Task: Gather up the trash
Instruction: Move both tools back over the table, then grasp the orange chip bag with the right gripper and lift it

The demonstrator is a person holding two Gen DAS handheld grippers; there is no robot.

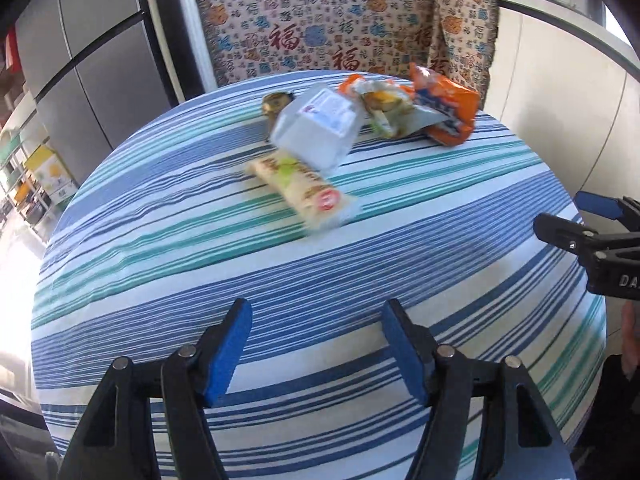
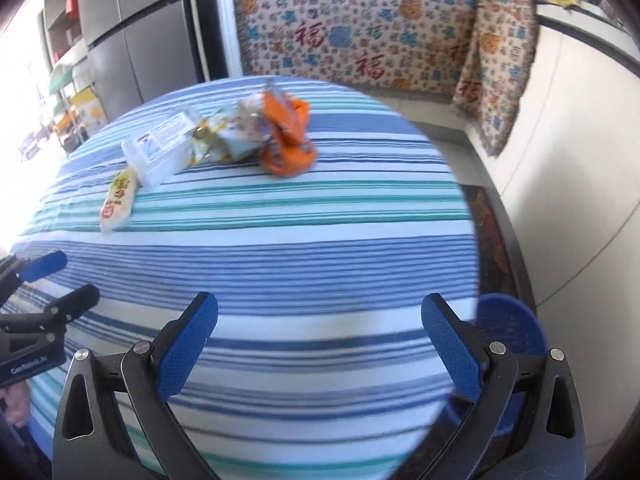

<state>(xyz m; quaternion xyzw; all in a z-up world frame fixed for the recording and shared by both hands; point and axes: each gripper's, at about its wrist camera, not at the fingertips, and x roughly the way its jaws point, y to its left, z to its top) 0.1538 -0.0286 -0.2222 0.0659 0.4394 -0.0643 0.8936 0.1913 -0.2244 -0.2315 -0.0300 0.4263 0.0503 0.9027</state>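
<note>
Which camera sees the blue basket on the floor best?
The right wrist view. It shows the blue basket on the floor just past the table's edge, partly hidden behind the right gripper. The left wrist view shows none of it, only the striped tabletop and the wrappers.

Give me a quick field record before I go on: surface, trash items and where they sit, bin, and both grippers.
surface: round table with striped cloth
trash: orange bag, crumpled clear wrappers, white plastic box, cream snack packet, clustered on the far half
contact: box overlaps the packet's far end
bin: blue basket on the floor past the table's right edge
left gripper: open, nothing between the jaws, over the near edge
right gripper: open, nothing between the jaws, over the near edge
</note>
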